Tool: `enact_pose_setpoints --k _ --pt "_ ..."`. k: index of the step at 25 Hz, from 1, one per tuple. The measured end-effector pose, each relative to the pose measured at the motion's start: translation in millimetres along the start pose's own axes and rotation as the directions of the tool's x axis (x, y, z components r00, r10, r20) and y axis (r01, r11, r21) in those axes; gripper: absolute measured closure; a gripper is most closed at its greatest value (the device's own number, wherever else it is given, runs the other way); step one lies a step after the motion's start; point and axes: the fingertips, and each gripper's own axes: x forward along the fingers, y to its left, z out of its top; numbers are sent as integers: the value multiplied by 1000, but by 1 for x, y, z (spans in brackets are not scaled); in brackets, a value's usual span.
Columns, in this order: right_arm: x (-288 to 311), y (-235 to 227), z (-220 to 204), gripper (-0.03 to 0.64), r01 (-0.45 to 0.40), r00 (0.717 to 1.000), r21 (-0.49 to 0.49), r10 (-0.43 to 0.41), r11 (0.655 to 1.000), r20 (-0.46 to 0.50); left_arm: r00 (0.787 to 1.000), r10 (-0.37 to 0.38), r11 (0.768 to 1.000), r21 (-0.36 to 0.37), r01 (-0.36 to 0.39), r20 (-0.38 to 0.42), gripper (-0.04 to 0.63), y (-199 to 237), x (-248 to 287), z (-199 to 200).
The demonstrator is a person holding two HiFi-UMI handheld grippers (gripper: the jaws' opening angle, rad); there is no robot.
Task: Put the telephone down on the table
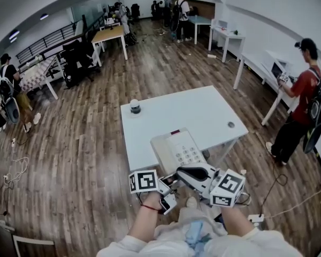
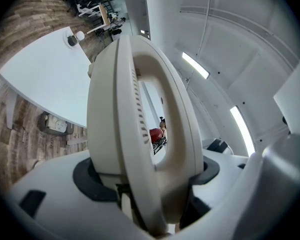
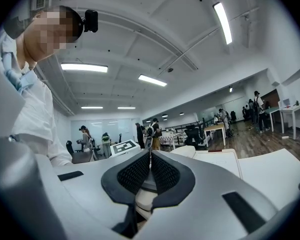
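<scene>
White table [image 1: 203,111] is the biggest thing before me, and the coming move turns on where it lies, which I judge to be ahead of what I carry and a little below it. The cream telephone [image 1: 177,149] hangs over the table's near edge, its long axis running from that edge toward the table's middle. I cannot tell whether it touches the top. My left gripper [image 2: 150,194] is clamped on the telephone's near end, so that hand must lower it. My right gripper [image 3: 150,171], just off the table's near edge, has its jaws pressed together on nothing.
</scene>
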Motion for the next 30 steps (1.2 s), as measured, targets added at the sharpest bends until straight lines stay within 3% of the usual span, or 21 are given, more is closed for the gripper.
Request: enact_pose_setpoints --k 10,16,22,26,30 --pt "22 -63 14 583 -51 999 17 51 999 -9 1000 12 1000 -2 -12 22 224 16 35 58" --pt "36 -114 21 583 -95 995 25 95 995 -8 997 62 998 19 -62 38 222 37 60 102" --pt "49 -162 29 583 -122 992 37 122 992 -10 998 -9 999 -33 11 69 222 38 95 141" --pt "56 -192 35 583 -148 989 56 149 987 -11 996 55 998 -23 -53 76 222 52 108 166" --pt "66 -218 38 583 -162 986 56 163 985 -20 993 74 997 -27 -71 96 223 62 120 189"
